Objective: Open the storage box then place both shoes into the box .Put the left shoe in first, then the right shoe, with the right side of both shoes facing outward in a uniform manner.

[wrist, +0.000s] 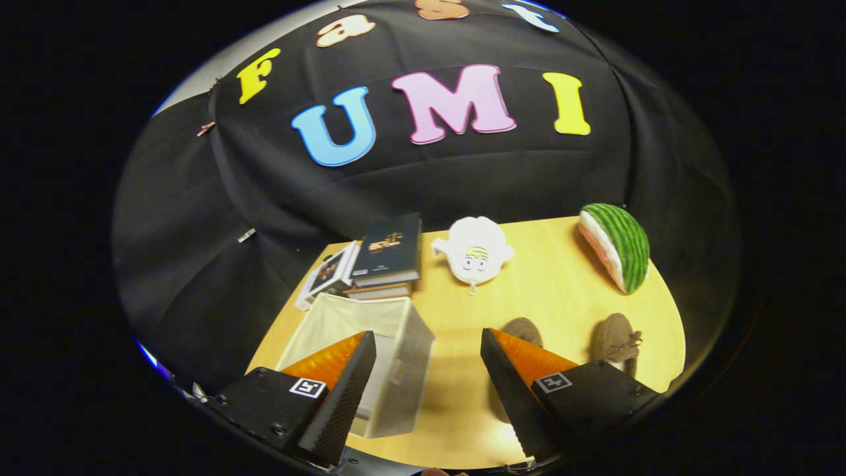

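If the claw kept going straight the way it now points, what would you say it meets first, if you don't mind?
Probably the bare table. The open claw holds nothing; the box lies just ahead of one finger, a brown shoe ahead of the other. Farther along sits the white plush toy, though depth is unclear.

The gripper (428,344) has two wedge-shaped fingers (344,390) with ridged inner faces, each on a black block bearing screws and a small square black-and-white marker.

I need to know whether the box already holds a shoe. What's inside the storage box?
The storage box is open, showing pale lining; its floor is hidden by one finger. Both shoes lie on the table. Gripper jaws open.
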{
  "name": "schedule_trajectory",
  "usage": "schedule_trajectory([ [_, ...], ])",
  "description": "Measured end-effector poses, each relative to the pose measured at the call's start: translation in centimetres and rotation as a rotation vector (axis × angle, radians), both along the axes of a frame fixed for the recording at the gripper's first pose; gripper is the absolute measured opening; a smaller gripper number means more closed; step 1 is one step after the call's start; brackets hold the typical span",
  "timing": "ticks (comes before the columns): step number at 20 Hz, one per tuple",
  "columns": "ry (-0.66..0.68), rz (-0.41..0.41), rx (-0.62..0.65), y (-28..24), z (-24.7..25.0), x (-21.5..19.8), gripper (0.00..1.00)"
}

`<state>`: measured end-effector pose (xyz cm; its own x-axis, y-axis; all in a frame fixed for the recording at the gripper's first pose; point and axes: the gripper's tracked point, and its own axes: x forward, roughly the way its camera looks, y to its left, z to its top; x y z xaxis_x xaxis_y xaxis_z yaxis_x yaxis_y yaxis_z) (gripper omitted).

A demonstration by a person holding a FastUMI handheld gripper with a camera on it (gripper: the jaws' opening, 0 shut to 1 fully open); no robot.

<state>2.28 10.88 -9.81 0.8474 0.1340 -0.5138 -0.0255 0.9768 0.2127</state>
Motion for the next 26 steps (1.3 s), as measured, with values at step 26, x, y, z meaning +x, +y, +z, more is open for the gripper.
schedule_trajectory([
  [26,0.488,0.035,-0.091,-12.4,-20.9,-1.3,0.98],
])
